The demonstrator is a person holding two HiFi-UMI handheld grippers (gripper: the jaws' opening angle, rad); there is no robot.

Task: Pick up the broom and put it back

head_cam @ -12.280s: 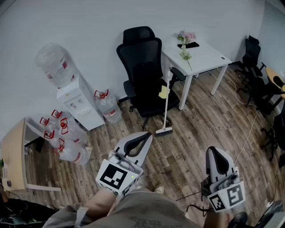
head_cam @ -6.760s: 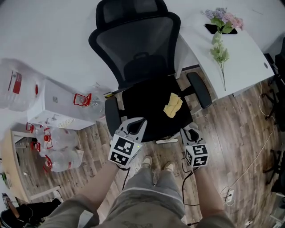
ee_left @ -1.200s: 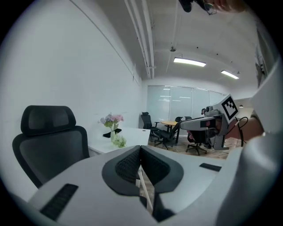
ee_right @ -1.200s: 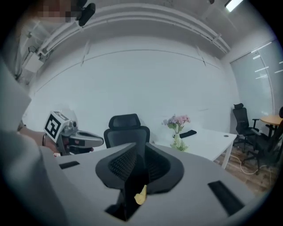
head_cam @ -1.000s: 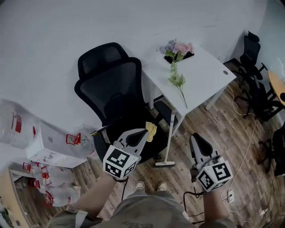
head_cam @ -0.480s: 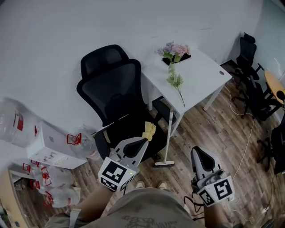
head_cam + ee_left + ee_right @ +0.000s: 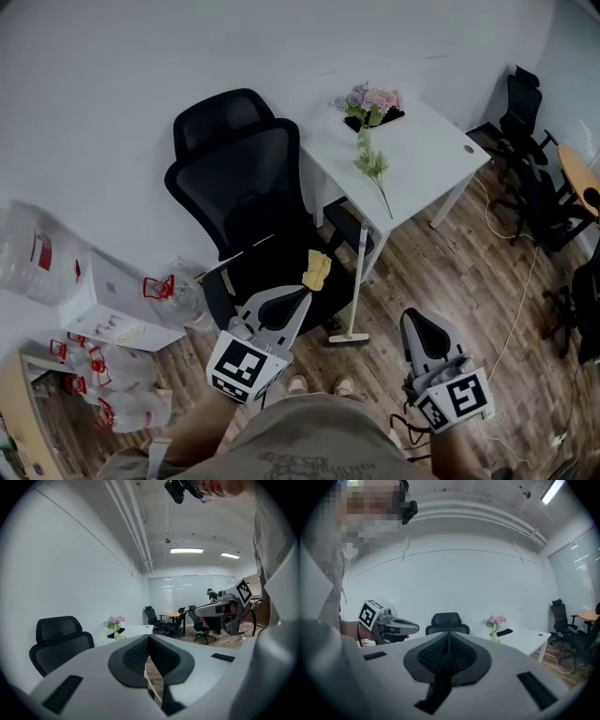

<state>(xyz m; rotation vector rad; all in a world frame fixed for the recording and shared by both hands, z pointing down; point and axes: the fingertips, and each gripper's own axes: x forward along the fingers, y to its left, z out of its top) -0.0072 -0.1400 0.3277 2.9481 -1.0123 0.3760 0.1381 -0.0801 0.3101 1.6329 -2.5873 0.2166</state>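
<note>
The broom [image 7: 357,281] stands upright with its white handle leaning against the edge of the white desk [image 7: 427,150] and its head on the wood floor beside the black office chair [image 7: 248,202]. Neither gripper touches it. My left gripper [image 7: 302,293] is shut and empty, hovering in front of the chair seat, left of the broom. My right gripper [image 7: 418,319] is also shut and empty, to the right of the broom head. In the left gripper view the left gripper [image 7: 149,637] shows its pads meeting. In the right gripper view the right gripper [image 7: 449,634] is closed as well.
A yellow cloth [image 7: 317,269] lies on the chair seat. Flowers [image 7: 373,99] and a dark phone sit on the desk. A water dispenser [image 7: 103,305] and several water bottles [image 7: 89,389] stand at left. More office chairs [image 7: 539,183] and a floor cable [image 7: 511,314] are at right.
Both grippers have drawn back toward my body, away from the broom. The broom stays leaning against the desk.
</note>
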